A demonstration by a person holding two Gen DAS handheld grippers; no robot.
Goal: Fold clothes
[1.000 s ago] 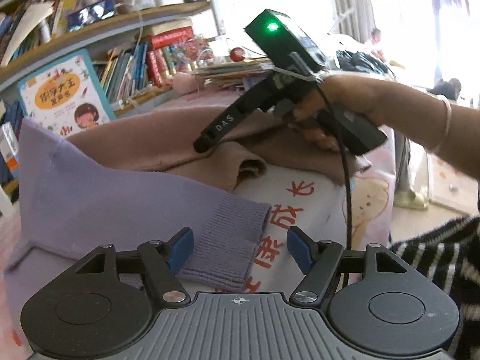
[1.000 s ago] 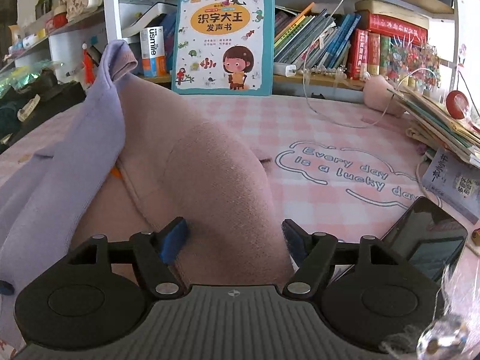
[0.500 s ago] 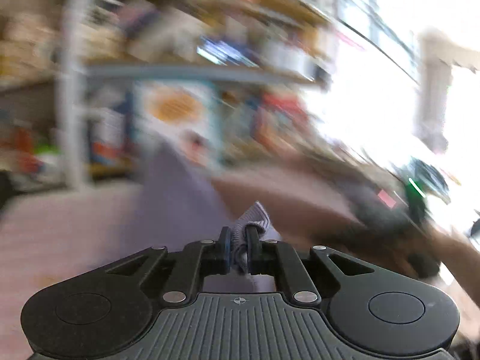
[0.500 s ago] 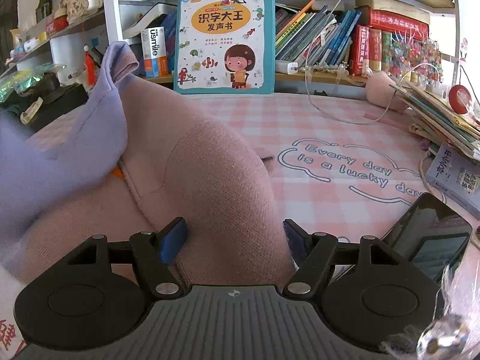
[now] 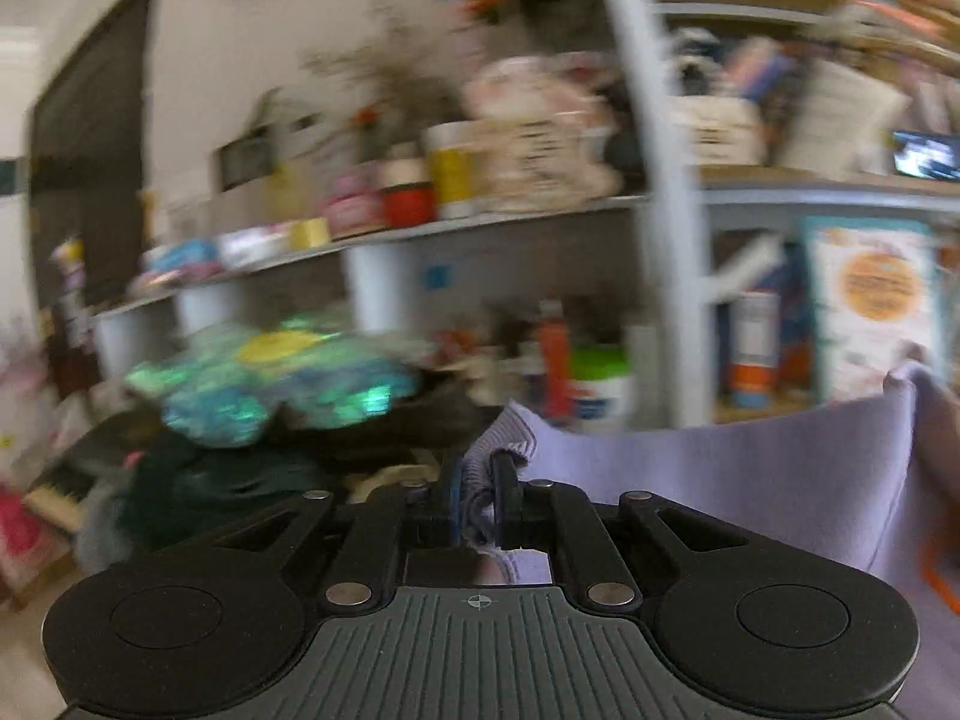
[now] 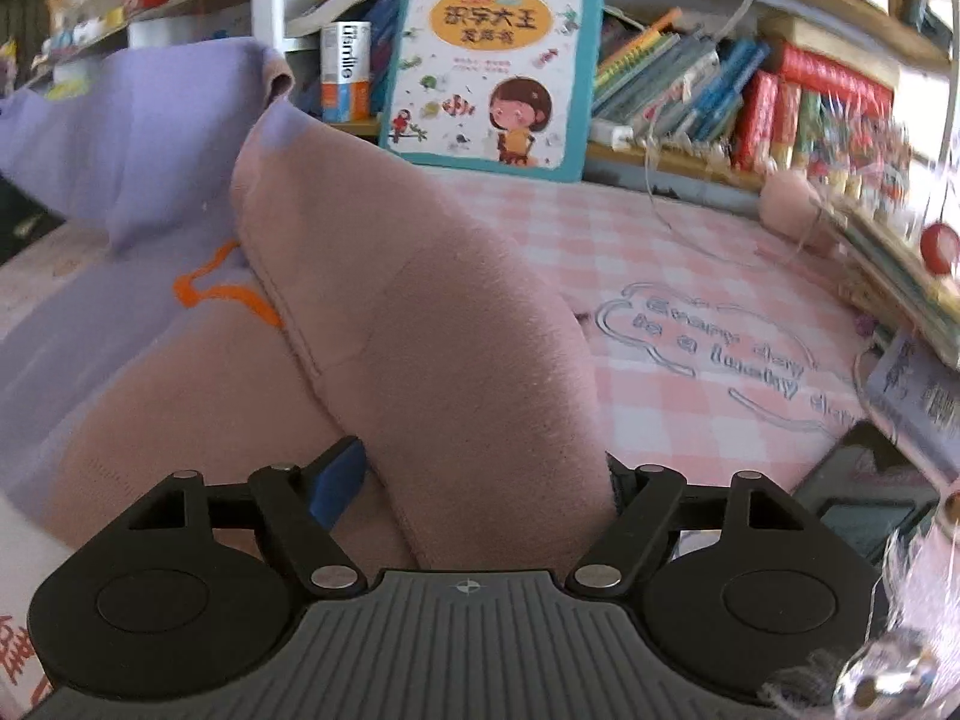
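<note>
A knit garment with a lilac part (image 5: pixel 750 480) and a dusty pink part (image 6: pixel 432 324) lies on the table. My left gripper (image 5: pixel 480 501) is shut on the ribbed lilac sleeve cuff (image 5: pixel 501 441) and holds it lifted, the sleeve stretching to the right. In the right wrist view the lilac sleeve (image 6: pixel 132 138) is drawn up and to the left. My right gripper (image 6: pixel 480 480) is open, its fingers either side of a raised fold of the pink fabric.
A pink checked tablecloth (image 6: pixel 690 276) covers the table. A picture book (image 6: pixel 492 60) leans on the bookshelf behind. Stacked books (image 6: pixel 888 276) and a dark phone (image 6: pixel 864 504) lie at the right. Cluttered shelves (image 5: pixel 420 204) and a dark pile (image 5: pixel 240 468) are at the left.
My left gripper closed on the lilac cuff and swung it up and to the left, away from the table. The right gripper stayed open on the pink fold.
</note>
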